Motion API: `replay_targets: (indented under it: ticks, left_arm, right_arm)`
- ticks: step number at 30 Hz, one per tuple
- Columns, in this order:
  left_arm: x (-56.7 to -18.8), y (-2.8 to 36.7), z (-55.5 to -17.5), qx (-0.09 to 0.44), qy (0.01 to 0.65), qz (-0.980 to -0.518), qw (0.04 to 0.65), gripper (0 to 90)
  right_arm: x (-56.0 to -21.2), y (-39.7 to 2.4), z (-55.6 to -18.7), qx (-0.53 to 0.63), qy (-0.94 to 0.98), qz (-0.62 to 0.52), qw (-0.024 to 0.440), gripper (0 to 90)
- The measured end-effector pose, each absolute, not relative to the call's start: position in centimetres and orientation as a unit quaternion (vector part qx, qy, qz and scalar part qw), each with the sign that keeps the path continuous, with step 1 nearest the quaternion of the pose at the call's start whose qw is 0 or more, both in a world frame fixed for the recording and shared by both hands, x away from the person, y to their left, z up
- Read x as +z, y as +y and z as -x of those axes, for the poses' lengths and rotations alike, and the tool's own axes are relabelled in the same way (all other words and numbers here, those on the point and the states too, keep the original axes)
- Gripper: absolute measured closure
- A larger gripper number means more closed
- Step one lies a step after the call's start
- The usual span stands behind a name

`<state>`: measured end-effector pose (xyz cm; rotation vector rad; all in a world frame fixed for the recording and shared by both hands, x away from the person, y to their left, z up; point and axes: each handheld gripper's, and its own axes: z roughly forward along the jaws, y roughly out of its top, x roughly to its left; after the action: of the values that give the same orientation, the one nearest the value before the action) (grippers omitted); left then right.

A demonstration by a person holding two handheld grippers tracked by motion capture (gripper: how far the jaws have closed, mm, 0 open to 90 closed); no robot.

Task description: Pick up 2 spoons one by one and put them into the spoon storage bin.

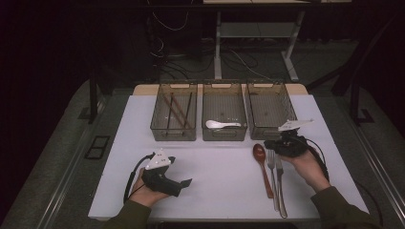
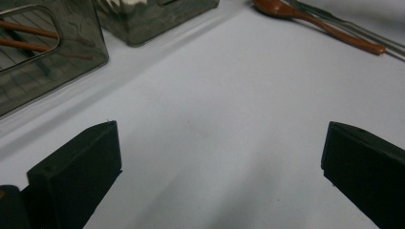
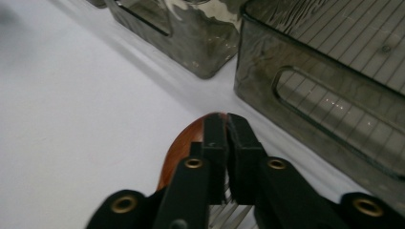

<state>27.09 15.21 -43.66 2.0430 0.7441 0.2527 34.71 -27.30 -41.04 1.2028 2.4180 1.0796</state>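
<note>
Standing in a row at the table's twelve o'clock edge are three smoky see-through bins. The left bin holds brown chopsticks lying aslant with darker sticks beside them; the middle bin holds a white spoon near its front wall; the right bin looks bare inside, though its tinted walls make that hard to confirm.

The red-brown spoon lies at about four o'clock from the table's centre, bowl toward the bins, with a fork and a second steel piece just beside it.

The right gripper hangs over the spoon's bowl, jaws pressed together with nothing visibly pinched between them.

The left gripper, at seven o'clock, has its jaws spread wide above bare table, holding nothing.
</note>
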Motion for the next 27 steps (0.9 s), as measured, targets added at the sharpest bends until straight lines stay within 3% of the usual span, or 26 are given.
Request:
replay_targets:
  ticks: [11, 27]
  left_arm:
    - [-43.9, 15.4, -27.2, 0.097, 0.303, -0.831, 0.456, 0.0]
    - [-44.0, 15.3, -27.2, 0.089, 0.298, -0.836, 0.451, 0.0]
  right_arm:
    - [-42.9, -26.5, -38.0, 0.329, 0.836, -0.426, 0.110, 89.5]
    - [-43.8, -25.2, -38.1, 0.302, 0.851, -0.416, 0.105, 89.5]
